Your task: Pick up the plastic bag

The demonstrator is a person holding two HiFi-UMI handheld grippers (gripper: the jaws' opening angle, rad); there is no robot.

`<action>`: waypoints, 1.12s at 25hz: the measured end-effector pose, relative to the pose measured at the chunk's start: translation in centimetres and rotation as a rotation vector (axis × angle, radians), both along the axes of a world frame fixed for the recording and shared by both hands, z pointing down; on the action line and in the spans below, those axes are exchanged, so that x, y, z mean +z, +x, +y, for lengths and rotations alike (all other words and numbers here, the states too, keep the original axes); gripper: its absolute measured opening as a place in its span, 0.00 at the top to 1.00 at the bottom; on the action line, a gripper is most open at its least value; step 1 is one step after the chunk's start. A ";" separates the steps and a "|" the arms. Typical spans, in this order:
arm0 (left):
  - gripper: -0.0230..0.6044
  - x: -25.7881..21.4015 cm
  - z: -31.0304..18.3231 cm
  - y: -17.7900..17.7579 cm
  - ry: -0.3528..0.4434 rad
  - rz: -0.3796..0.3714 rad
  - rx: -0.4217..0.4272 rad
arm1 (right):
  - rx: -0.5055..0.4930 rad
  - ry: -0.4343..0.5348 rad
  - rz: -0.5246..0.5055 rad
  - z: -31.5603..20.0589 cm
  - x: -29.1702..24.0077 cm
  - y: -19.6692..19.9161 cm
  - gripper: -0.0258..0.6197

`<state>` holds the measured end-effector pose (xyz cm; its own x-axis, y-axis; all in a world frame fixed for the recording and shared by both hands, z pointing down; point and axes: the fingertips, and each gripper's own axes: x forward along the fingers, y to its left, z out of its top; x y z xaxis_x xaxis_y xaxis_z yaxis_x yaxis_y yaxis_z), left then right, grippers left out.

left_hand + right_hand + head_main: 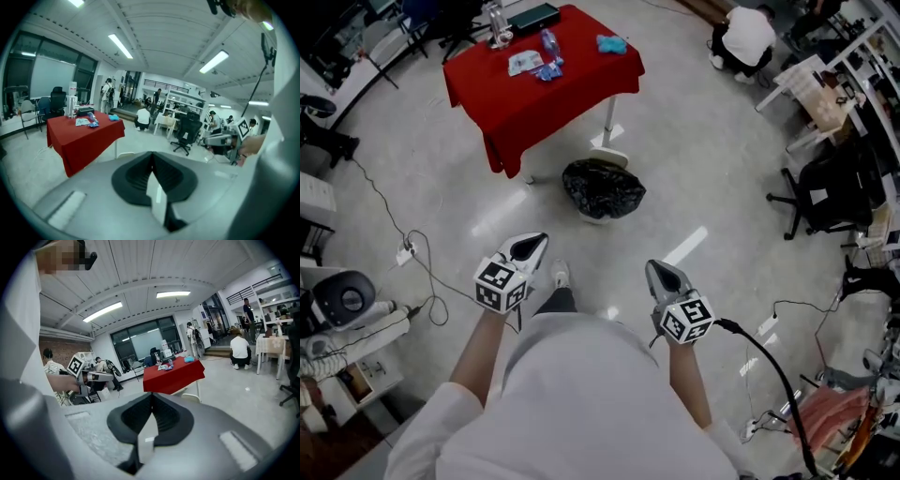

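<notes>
A black plastic bag [603, 188] lines a low white bin on the grey floor, just in front of the red-clothed table [581, 94]. Small packets [525, 63], a bottle [549, 44] and a blue bundle [611, 43] lie on the table. My left gripper [536, 242] and right gripper [659, 269] are held out over the floor, short of the bag and to either side of it. Both are shut with nothing between the jaws, as the left gripper view [151, 157] and the right gripper view [151, 399] show. The bag is hidden in both gripper views.
Cables and a power strip [405, 253] trail over the floor at left. A black office chair [825, 197] and white furniture stand at right. A person crouches [745, 37] beyond the table. Equipment [342, 300] sits at the near left.
</notes>
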<state>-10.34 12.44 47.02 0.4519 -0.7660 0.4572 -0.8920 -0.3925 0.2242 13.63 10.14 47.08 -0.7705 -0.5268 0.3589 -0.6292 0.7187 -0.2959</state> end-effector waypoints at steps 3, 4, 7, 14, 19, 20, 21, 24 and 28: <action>0.96 0.5 -2.0 -2.4 -0.013 -0.005 0.026 | -0.007 -0.003 0.010 -1.6 0.0 -2.6 0.96; 0.96 0.6 -2.6 -3.2 -0.018 -0.007 0.035 | -0.002 -0.004 0.014 -2.1 0.1 -3.4 0.96; 0.96 1.3 -4.3 -5.5 -0.031 -0.011 0.064 | 0.029 -0.011 0.026 -4.0 0.5 -5.5 0.96; 0.96 3.0 -7.4 -9.2 -0.061 -0.005 0.123 | 0.085 -0.030 0.087 -6.8 2.0 -8.1 0.96; 0.96 3.9 -9.1 -9.8 -0.083 0.015 0.128 | 0.099 -0.056 0.103 -7.9 2.3 -8.4 0.96; 0.96 4.1 -9.5 -9.7 -0.089 0.019 0.127 | 0.098 -0.061 0.105 -8.3 2.5 -8.5 0.96; 0.96 4.3 -9.8 -9.6 -0.094 0.023 0.126 | 0.095 -0.063 0.107 -8.7 2.6 -8.6 0.96; 0.96 4.9 -10.7 -9.1 -0.107 0.025 0.123 | 0.084 -0.071 0.104 -10.1 3.1 -8.5 0.96; 0.96 5.5 -12.4 -9.0 -0.122 0.015 0.091 | 0.052 -0.084 0.100 -12.7 4.0 -8.4 0.96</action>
